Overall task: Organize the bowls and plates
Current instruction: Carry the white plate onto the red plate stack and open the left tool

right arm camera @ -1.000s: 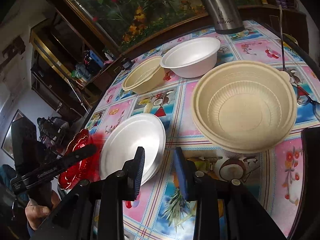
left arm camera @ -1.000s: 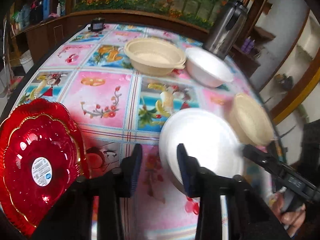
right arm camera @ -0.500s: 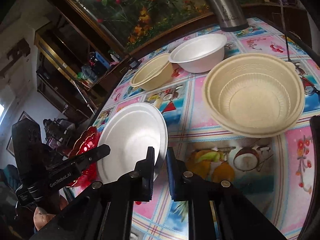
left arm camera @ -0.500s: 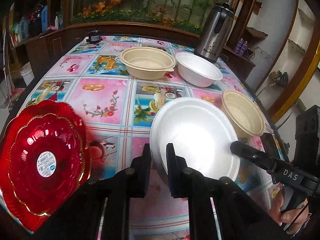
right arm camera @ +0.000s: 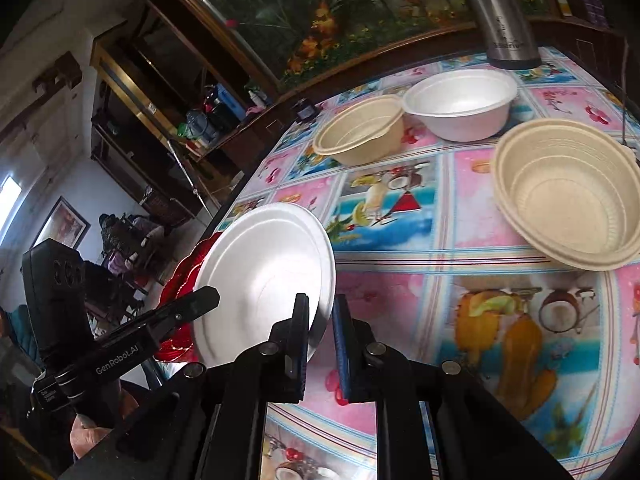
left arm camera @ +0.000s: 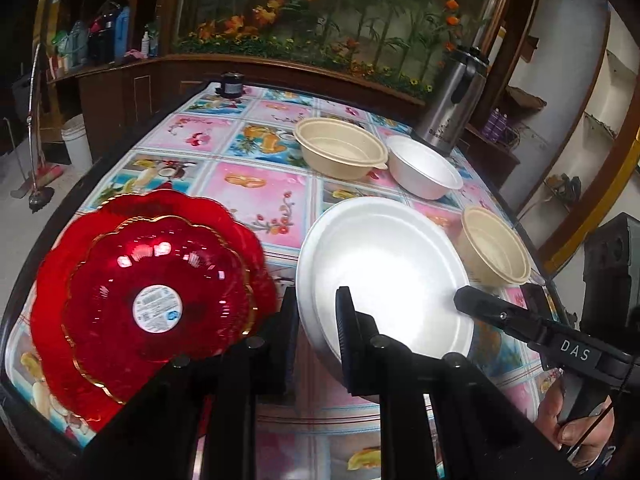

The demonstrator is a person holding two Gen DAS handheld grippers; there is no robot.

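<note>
Fruit-print tablecloth (left arm camera: 256,196), both claws (left arm camera: 316,316) (right arm camera: 320,320) pinched on white plate (left arm camera: 384,264), opposite rims.

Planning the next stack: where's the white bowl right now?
The white bowl sits at the table's far end, between the metal flask and the far beige bowl.

A glossy red plastic plate (left arm camera: 152,292) lay beside a matt white foam plate (left arm camera: 384,272) on shiny patterned oilcloth (left arm camera: 256,196).
</note>
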